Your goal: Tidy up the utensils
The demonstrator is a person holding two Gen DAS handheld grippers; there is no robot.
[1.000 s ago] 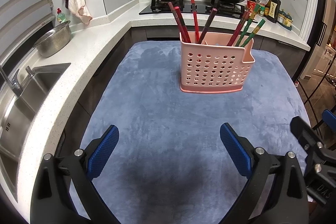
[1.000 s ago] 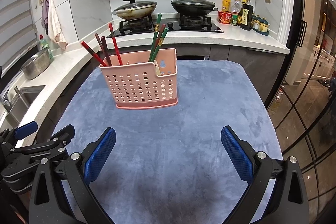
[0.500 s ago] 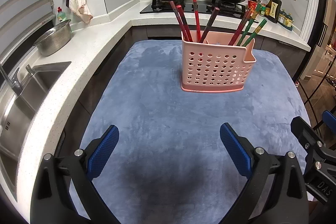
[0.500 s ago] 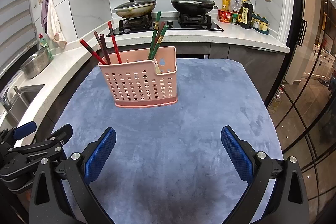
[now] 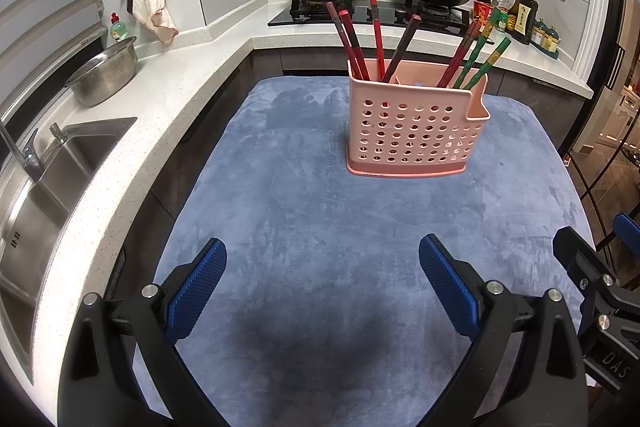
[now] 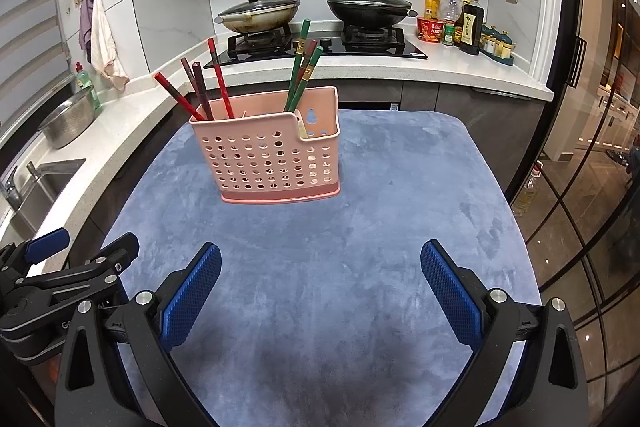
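Your left gripper and right gripper both hung wide apart, holding nothing, while the perforated pink plastic utensil basket stood on the blue-grey plush mat, red chopsticks and green chopsticks sorted; you needed only to stay clear.

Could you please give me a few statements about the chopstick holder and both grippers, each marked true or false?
1. The pink holder stands upright on the blue cloth. True.
2. The left gripper is shut on a chopstick. False: it is open and holds nothing.
3. The green chopsticks lean in the compartment next to the holder's notched end. True.
4. The red chopsticks lie flat on the cloth. False: they stand in the holder.
5. The right gripper touches the holder. False: it is open, apart from it, with bare cloth between.
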